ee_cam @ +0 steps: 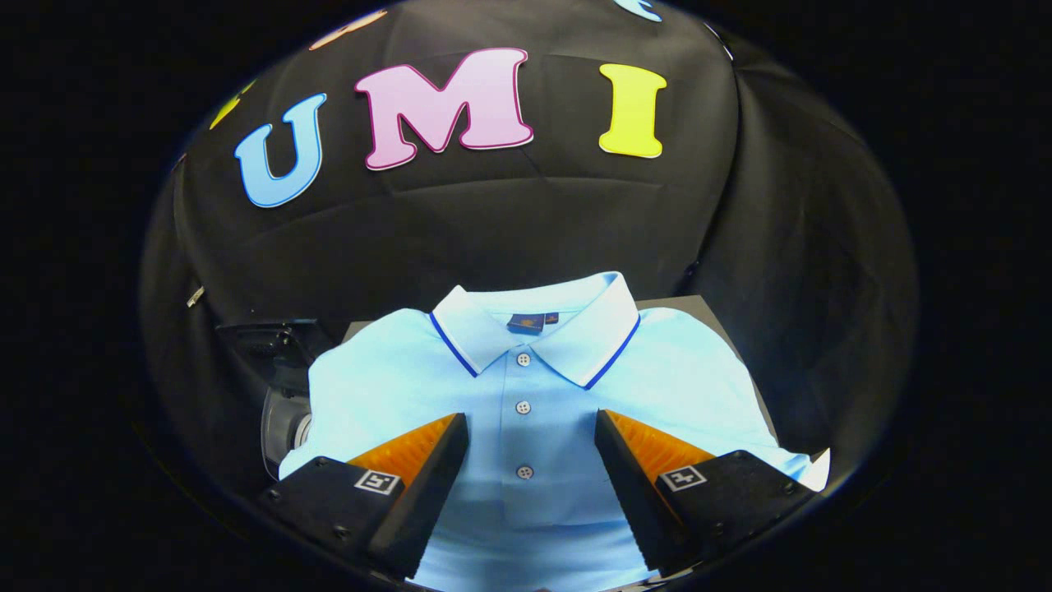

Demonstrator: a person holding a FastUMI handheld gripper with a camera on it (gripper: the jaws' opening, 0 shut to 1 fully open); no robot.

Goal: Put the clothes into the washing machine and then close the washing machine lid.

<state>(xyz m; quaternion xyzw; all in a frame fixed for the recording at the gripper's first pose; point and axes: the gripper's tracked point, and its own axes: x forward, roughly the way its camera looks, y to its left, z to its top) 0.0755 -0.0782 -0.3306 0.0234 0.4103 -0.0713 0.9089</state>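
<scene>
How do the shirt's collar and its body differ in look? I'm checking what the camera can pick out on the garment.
The collar is white with a dark blue stripe along its edge; the body is plain light blue. The collar lies folded open beyond the fingers; the body spreads flat under the open gripper. Both belong to one polo shirt.

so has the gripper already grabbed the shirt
No, the gripper is open, its fingers spread apart over the flat light blue polo shirt with the button placket between them.
</scene>
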